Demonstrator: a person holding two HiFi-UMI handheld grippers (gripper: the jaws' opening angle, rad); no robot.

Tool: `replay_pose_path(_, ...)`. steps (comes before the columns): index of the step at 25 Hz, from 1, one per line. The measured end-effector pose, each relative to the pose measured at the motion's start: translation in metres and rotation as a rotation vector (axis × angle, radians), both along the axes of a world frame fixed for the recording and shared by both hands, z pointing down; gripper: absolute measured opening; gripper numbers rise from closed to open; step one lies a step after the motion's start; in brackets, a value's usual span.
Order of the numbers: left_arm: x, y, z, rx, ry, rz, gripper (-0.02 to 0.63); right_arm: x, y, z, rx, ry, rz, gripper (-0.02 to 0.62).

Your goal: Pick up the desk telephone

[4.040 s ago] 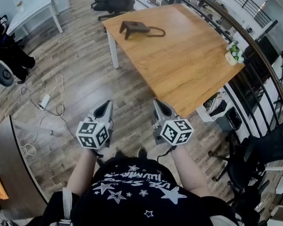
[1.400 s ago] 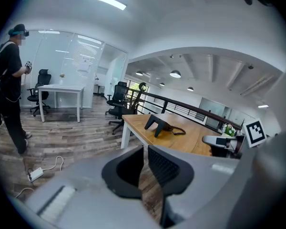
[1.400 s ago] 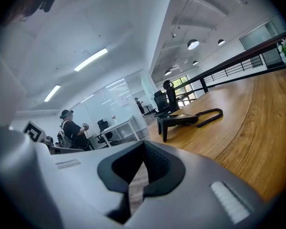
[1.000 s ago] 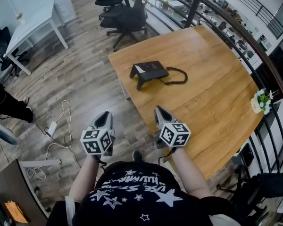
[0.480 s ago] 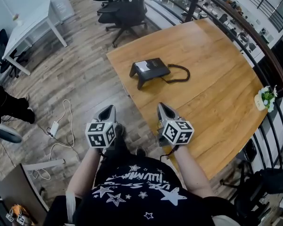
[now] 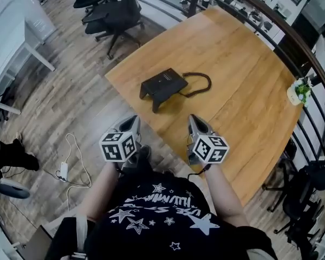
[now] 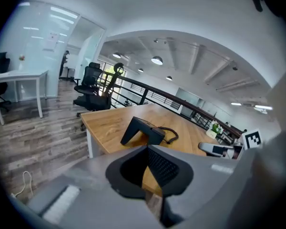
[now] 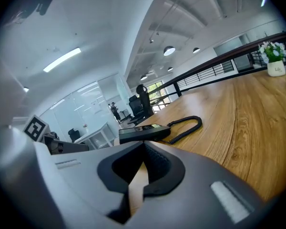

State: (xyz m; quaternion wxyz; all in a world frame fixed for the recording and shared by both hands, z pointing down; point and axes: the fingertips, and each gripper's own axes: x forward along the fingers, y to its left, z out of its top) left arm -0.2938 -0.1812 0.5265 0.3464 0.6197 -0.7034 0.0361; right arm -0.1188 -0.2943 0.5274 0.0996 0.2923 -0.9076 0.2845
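The black desk telephone (image 6: 163, 86) sits on the wooden table (image 6: 244, 96) near its corner, with its coiled cord (image 6: 197, 85) looping to the right. My left gripper (image 6: 132, 121) is shut and empty, just short of the table's near edge, below and left of the phone. On the other side, my right gripper (image 6: 194, 119) hangs over the table's edge, shut and empty. In the left gripper view the phone (image 7: 145, 130) stands ahead beyond the closed jaws (image 7: 147, 147). The right gripper view shows the phone (image 8: 144, 133) and cord (image 8: 186, 127) ahead of closed tips (image 8: 144, 144).
A small potted plant (image 6: 298, 93) stands at the table's far right edge. Black office chairs (image 6: 111, 15) stand beyond the table, and a dark railing (image 6: 292, 42) runs along its far side. A power strip and cable (image 6: 65, 169) lie on the wood floor at left.
The person has walked up to the table, so the telephone is nearer. Both grippers have moved forward to the table's near edge. Both stay shut.
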Motion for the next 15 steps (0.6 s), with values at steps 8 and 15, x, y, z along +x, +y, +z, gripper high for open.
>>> replay_pose_path(8,-0.004,-0.065,0.009,-0.013,0.267,0.171,0.062,0.008,-0.024,0.006,-0.021,0.042,0.2,0.002)
replay_pose_path(15,-0.006,-0.096,0.017,-0.033,0.591,0.187,0.209,0.017,-0.032,0.008,-0.032,0.068,0.348,0.002)
